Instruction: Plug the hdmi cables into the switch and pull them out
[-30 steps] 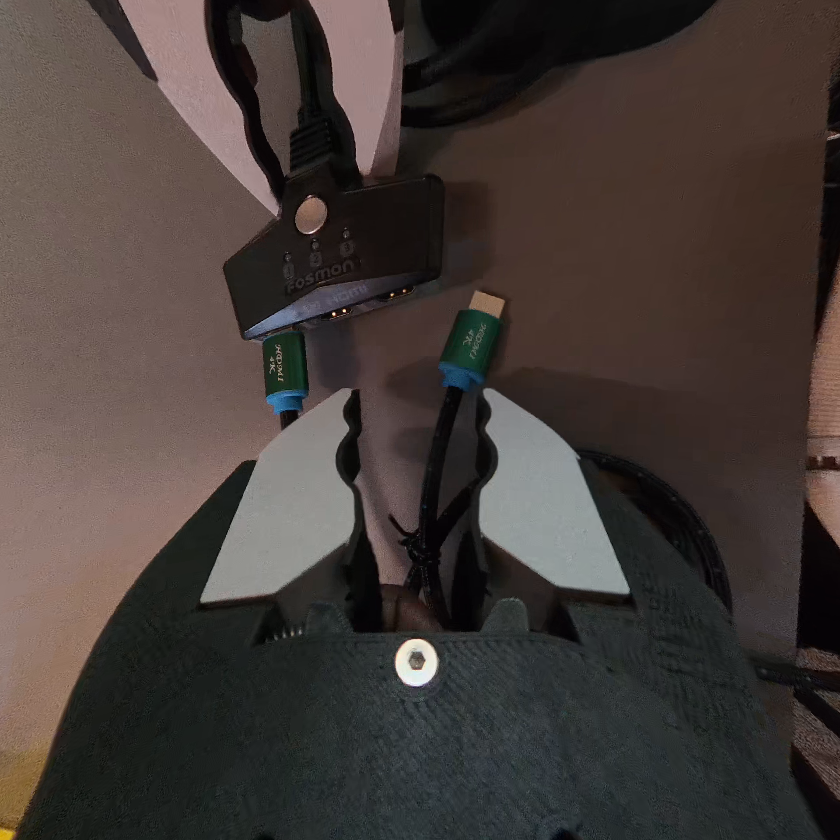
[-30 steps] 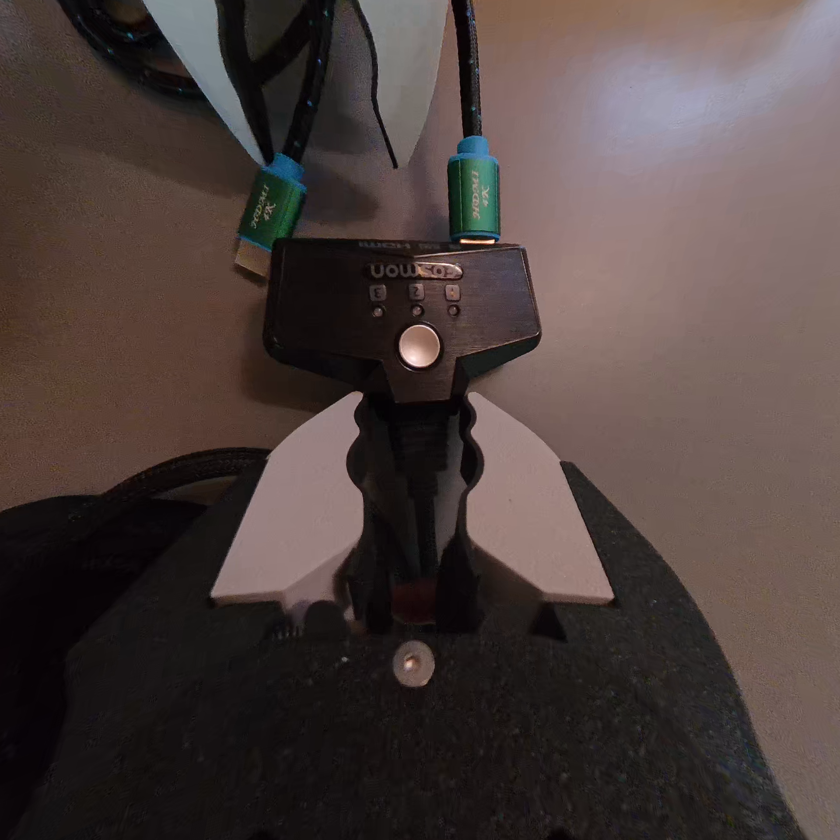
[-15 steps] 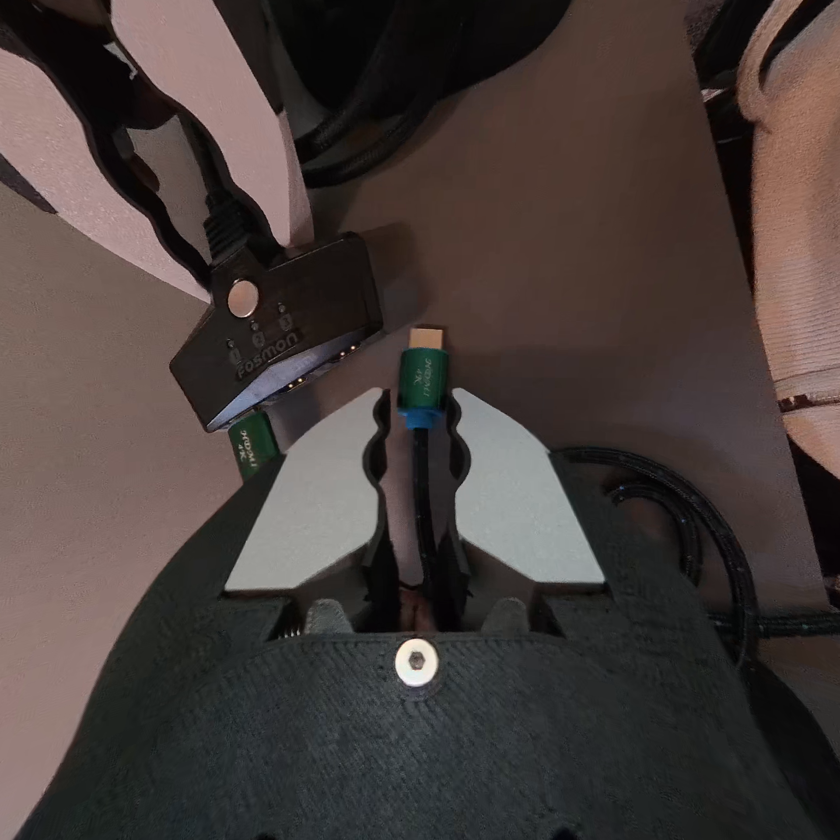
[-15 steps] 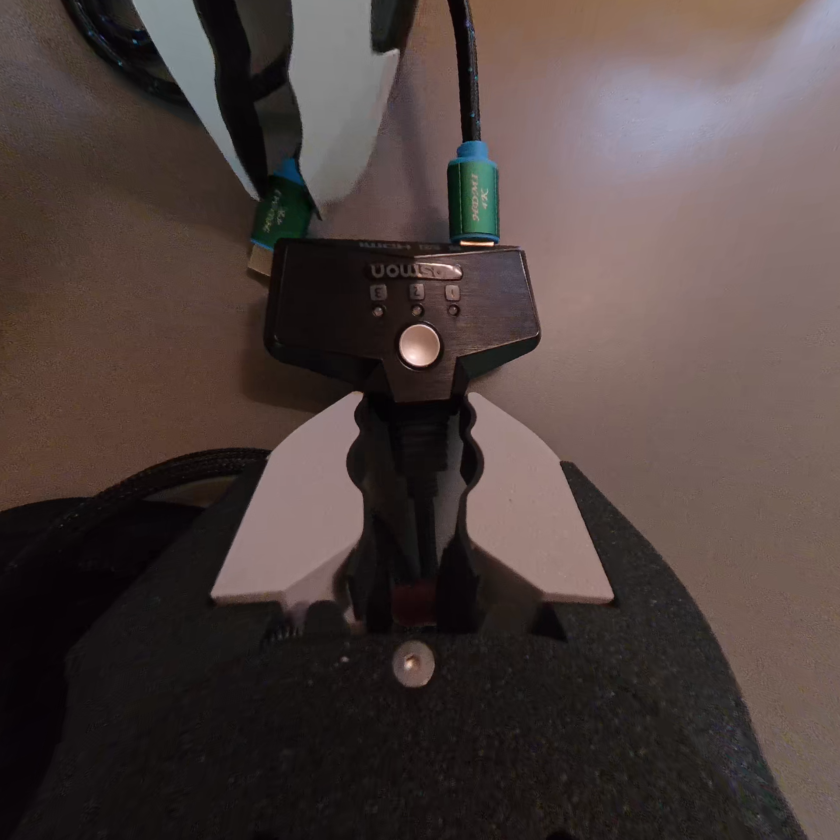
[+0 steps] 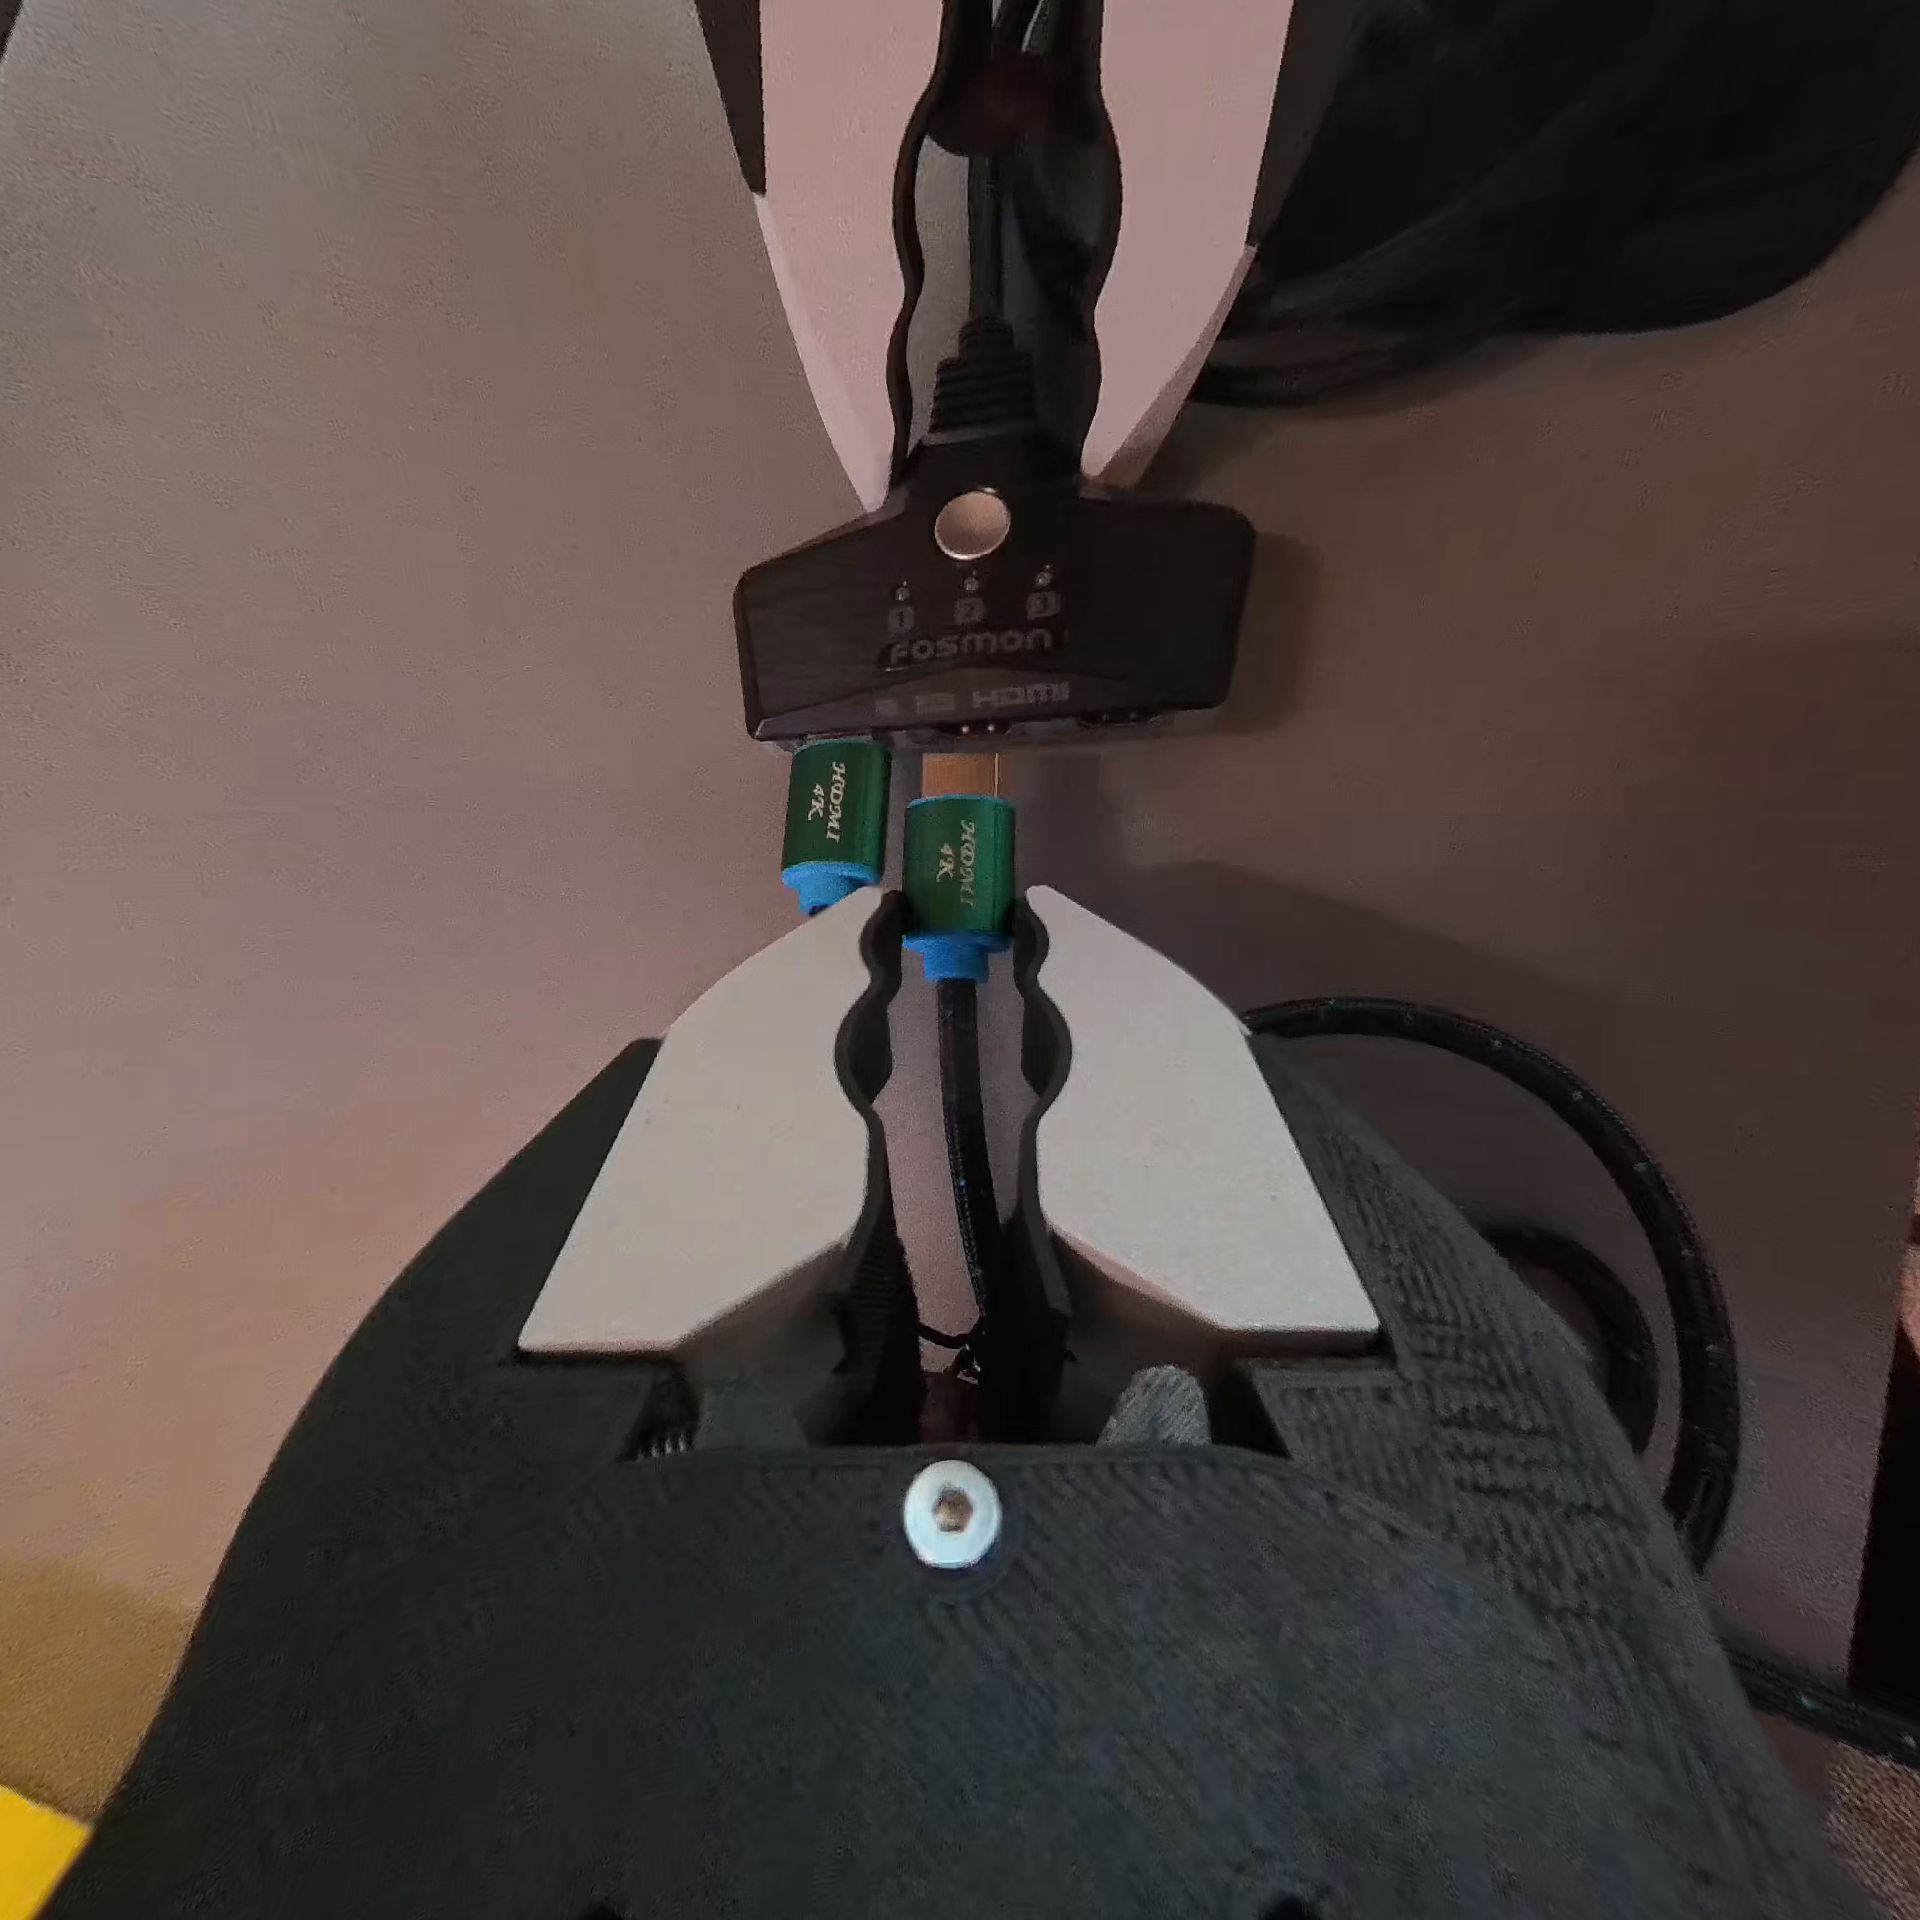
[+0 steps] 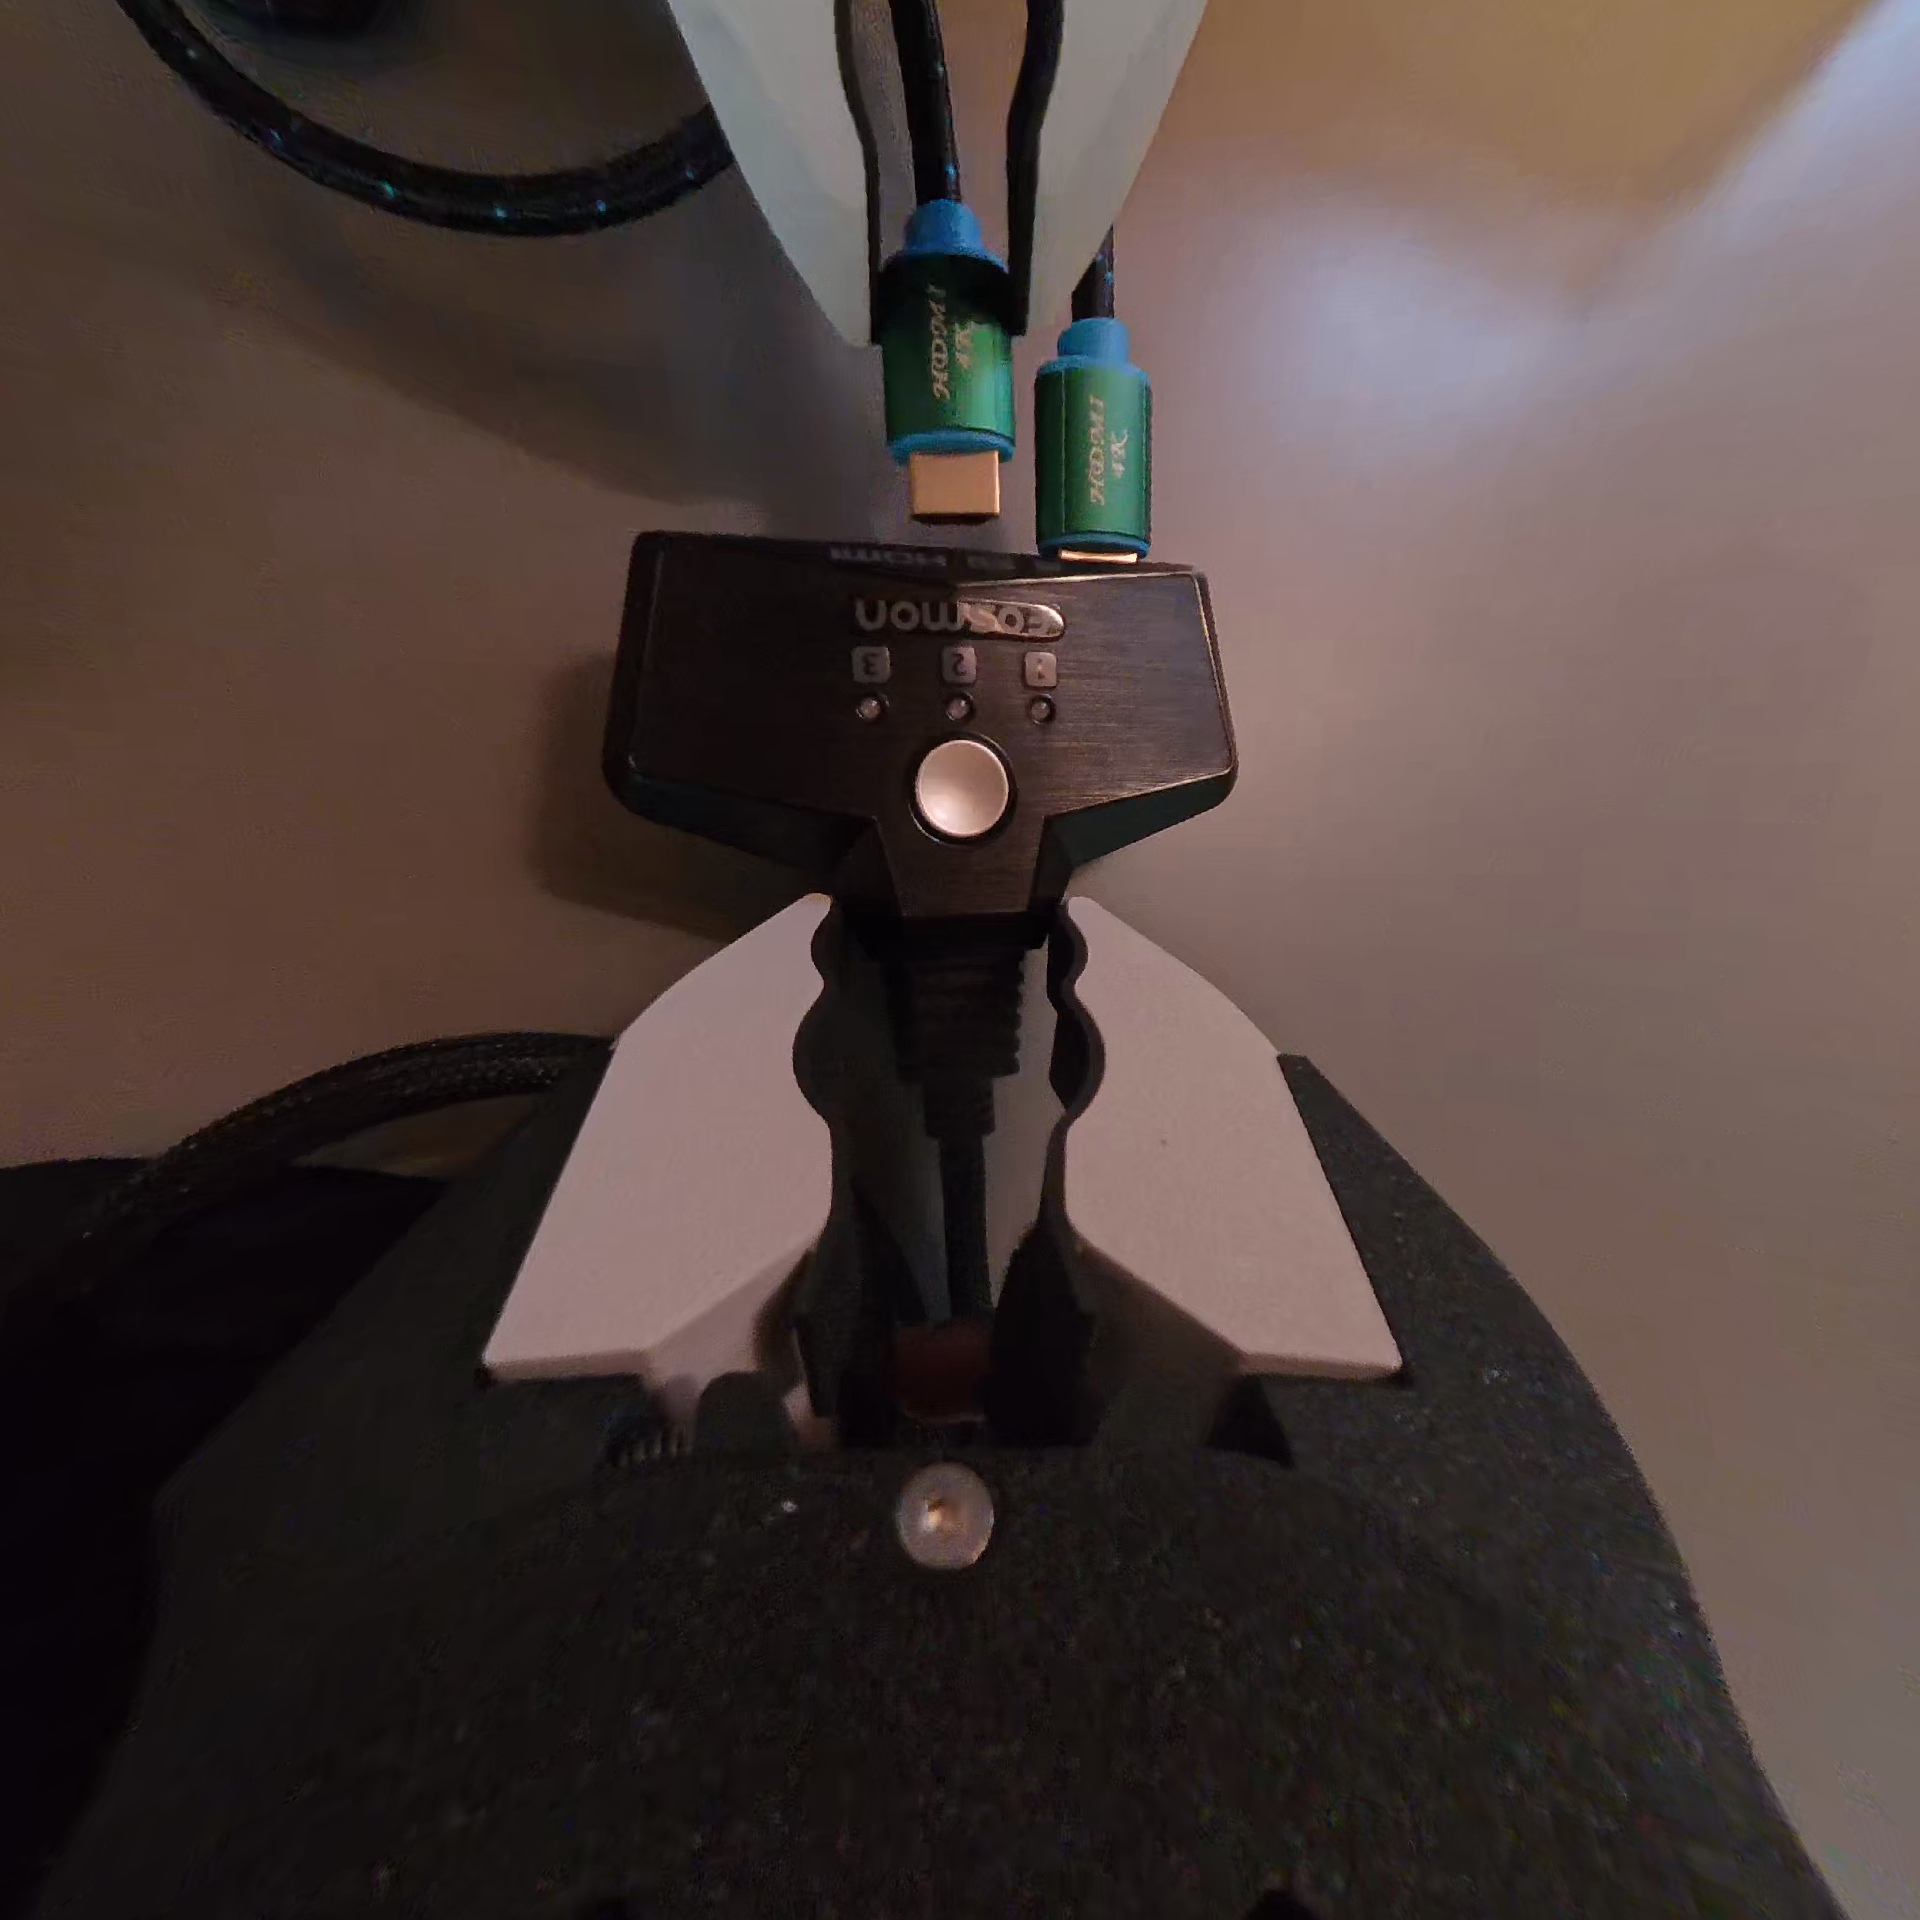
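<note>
The free HDMI plug (image 5: 956,868) looks like a light, rigid little thing: green metal shell, blue strain-relief collar, gold tip, then a stiff-ish braided cable (image 5: 966,1122) behind it. Best hold is right where the left tongs (image 5: 954,935) have it, pinched on the back of the shell and the collar, so it shouldn't swivel. Its long axis runs straight along the tongs, gold tip aimed at the middle port of the switch (image 5: 992,634), just short of going in, I'd say.

The other plug (image 5: 834,816) sits beside it, seated in the end port.

The switch is a small black box lying flat on the counter (image 5: 416,520), ports facing the left tongs. The right tongs (image 6: 954,940) are closed on its neck where the tail cable exits, bracing it for the push.
</note>
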{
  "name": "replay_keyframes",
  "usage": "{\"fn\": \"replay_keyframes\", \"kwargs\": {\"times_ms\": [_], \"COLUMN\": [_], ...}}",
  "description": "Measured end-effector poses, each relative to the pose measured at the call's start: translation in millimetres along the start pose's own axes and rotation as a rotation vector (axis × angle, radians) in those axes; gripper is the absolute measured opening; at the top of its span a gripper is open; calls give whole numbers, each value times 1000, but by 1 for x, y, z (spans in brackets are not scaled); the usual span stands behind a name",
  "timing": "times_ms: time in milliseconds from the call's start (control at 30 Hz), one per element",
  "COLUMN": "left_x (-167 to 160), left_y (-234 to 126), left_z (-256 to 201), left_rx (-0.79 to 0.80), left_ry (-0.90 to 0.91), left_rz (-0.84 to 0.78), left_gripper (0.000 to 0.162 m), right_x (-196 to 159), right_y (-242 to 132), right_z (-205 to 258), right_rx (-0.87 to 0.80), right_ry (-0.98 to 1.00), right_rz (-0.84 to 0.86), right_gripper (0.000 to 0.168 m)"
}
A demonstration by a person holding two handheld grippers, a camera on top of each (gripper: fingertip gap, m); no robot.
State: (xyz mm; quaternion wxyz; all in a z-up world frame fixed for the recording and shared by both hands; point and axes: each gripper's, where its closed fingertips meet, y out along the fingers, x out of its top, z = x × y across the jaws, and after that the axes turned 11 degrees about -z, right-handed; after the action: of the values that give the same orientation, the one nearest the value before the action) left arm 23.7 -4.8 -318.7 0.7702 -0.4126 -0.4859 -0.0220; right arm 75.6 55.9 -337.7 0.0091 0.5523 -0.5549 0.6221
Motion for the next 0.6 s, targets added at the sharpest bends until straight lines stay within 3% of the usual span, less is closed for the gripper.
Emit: {"fn": "replay_keyframes", "kwargs": {"times_ms": [600], "left_x": [1], "left_y": [4], "left_z": [-2], "left_rx": [-2], "left_ry": [-43], "left_rz": [-16], "left_gripper": [21], "right_x": [1], "right_y": [1], "right_z": [0], "right_rx": [-39], "right_ry": [-22], "right_rz": [36], "right_gripper": [38]}}
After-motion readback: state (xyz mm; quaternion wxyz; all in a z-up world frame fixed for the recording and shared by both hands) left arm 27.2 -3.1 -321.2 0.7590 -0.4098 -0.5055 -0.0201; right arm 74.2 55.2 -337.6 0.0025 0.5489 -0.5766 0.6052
